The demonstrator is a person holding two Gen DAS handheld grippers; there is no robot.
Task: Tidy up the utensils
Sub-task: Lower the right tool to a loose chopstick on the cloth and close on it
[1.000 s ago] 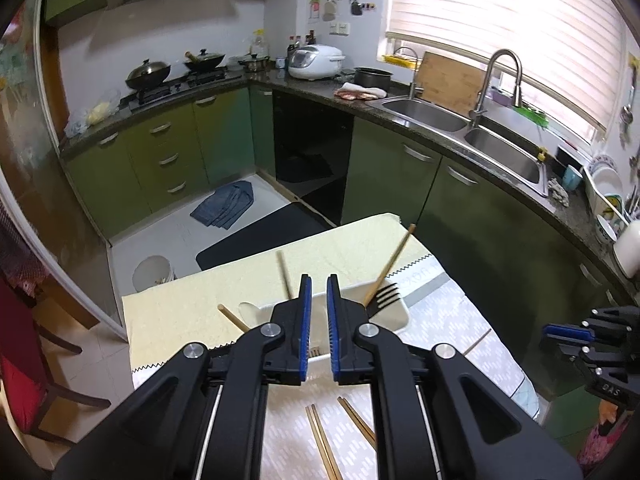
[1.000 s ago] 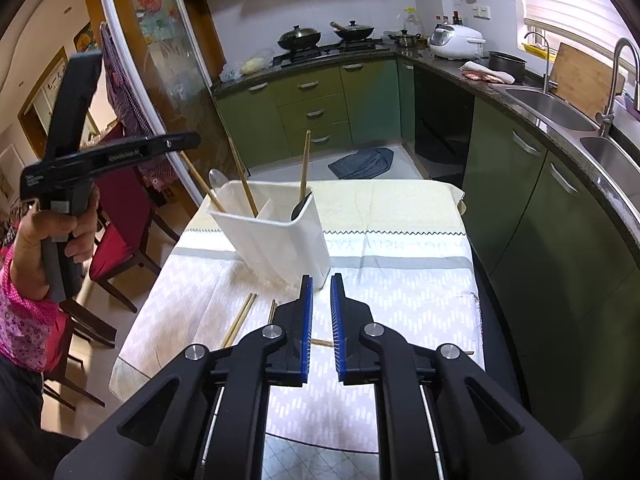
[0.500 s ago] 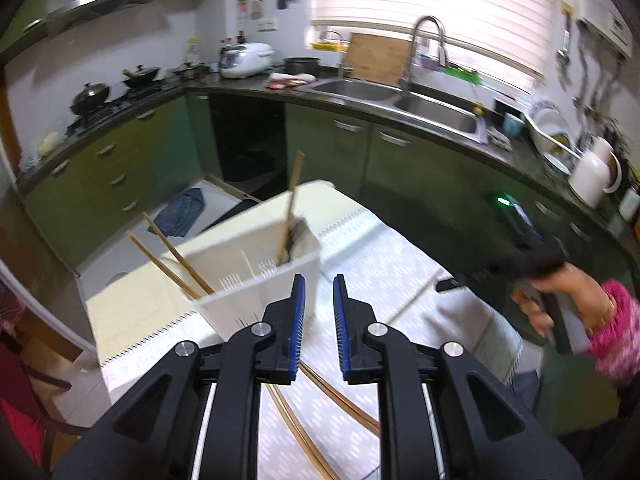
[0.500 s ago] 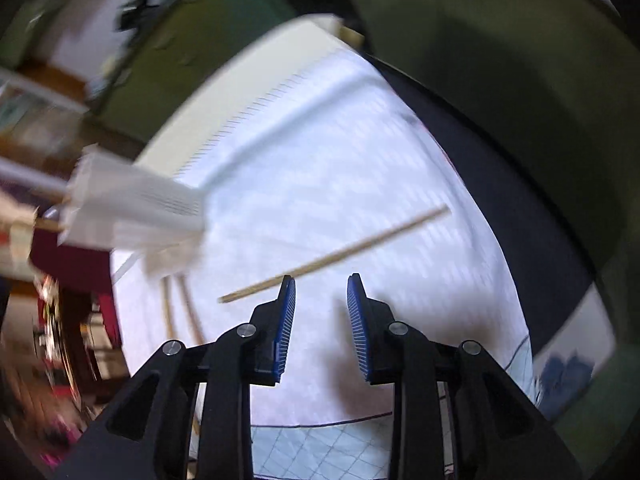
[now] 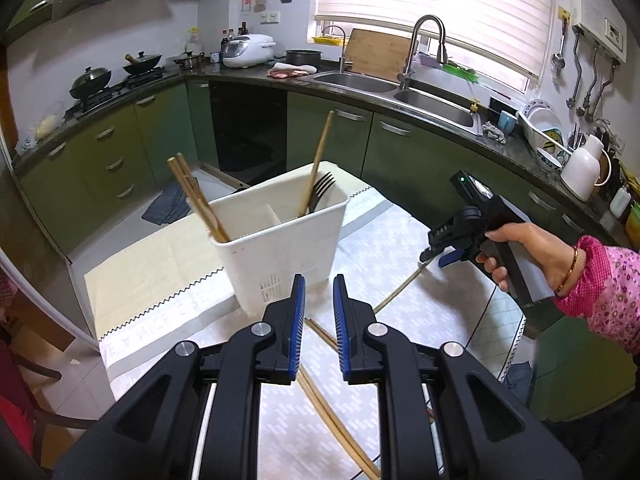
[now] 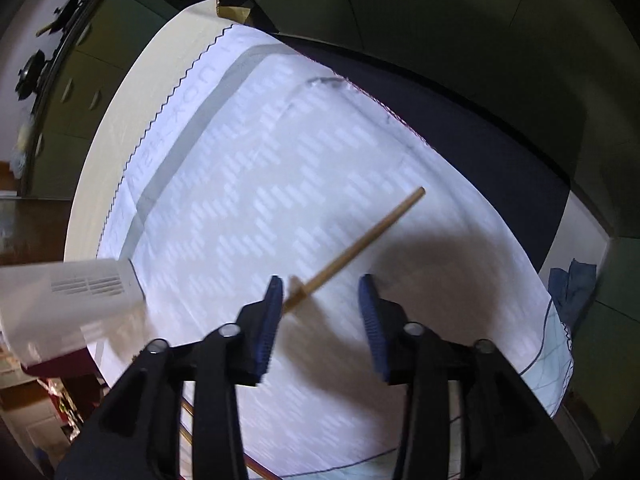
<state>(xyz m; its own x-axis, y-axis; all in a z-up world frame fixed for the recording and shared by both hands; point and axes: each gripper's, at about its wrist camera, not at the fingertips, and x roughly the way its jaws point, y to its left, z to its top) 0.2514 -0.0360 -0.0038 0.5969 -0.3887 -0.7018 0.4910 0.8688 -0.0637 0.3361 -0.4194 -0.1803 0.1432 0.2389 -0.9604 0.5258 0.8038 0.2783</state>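
**Loose chopstick between the spread right fingers; caddy stands ahead of the left gripper**

The surface (image 5: 404, 240), covered by a white patterned tablecloth with a cream zigzag-edged band at its far end, fills most of both views, with green kitchen cabinets (image 5: 420, 152) and a steel double sink (image 5: 400, 92) behind it.

On the cloth stands a white plastic utensil caddy with slotted base and inner dividers (image 5: 280, 240). Its left compartment holds a pair of wooden chopsticks (image 5: 196, 196) leaning out to the left; the right compartment holds a dark fork (image 5: 322, 192), tines up, and one long wooden stick (image 5: 318, 164) tilted right. In the right wrist view the caddy (image 6: 72, 292) shows at the left edge, blurred.

The left gripper (image 5: 319, 308) hangs just in front of the caddy, its blue-padded fingers (image 5: 298, 320) parted by a narrow gap and holding nothing. Below it two wooden chopsticks (image 5: 332, 408) lie side by side on the cloth.

The right gripper (image 6: 322, 308), seen from the left wrist in the person's hand (image 5: 508, 252), points down at the cloth. Its fingers (image 6: 370, 320) are spread wide, released. A single wooden chopstick (image 6: 356, 248) lies on the cloth between them, its near end close to the left finger; whether it touches cannot be told.
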